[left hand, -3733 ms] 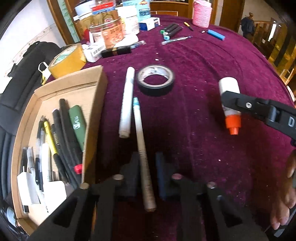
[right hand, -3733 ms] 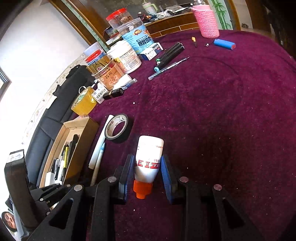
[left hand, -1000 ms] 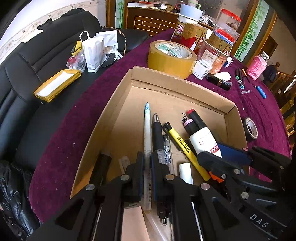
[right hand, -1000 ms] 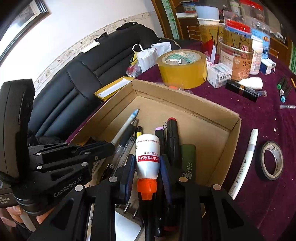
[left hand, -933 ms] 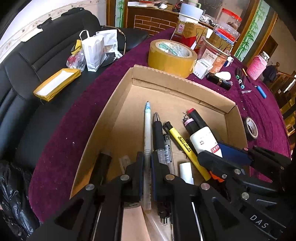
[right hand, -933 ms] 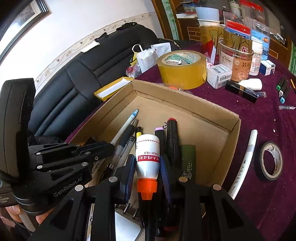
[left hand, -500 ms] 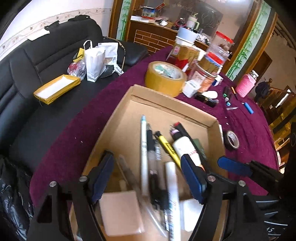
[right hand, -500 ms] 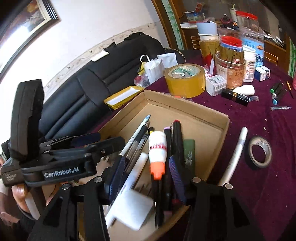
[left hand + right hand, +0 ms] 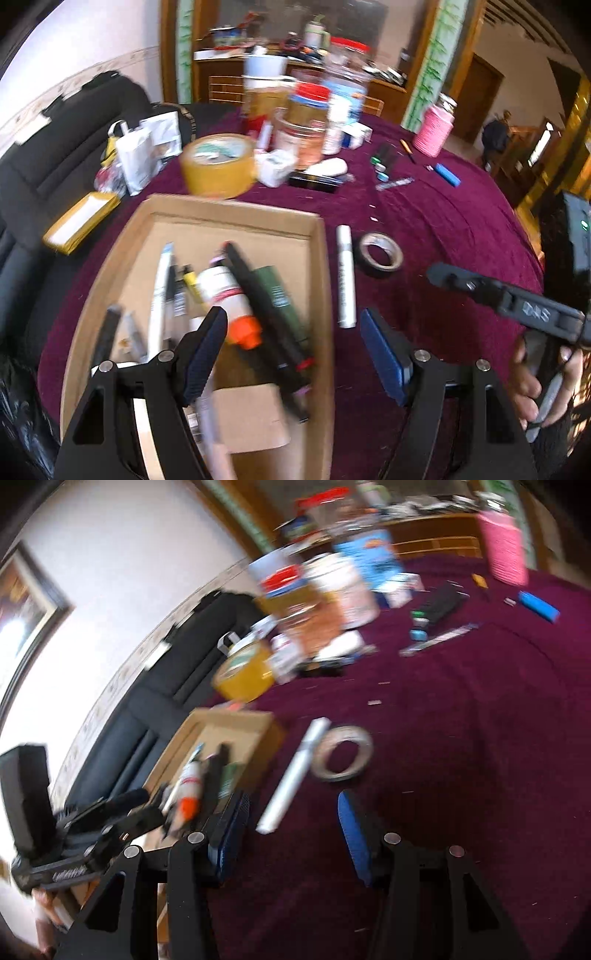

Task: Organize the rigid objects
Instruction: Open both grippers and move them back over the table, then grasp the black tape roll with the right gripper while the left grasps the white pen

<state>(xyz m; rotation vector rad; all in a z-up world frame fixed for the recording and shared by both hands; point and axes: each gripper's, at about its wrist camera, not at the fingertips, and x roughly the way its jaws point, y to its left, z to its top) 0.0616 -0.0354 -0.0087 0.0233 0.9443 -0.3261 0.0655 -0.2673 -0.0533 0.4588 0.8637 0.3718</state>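
The white cylindrical marker point(image 9: 295, 773) lies on the maroon tabletop point(image 9: 461, 738) just beside the right wall of the brown cardboard box point(image 9: 327, 295), long axis parallel to it. The right gripper point(image 9: 291, 836), jaws spread and empty, sits nearer; the left gripper point(image 9: 291, 354), jaws likewise spread, straddles that wall.
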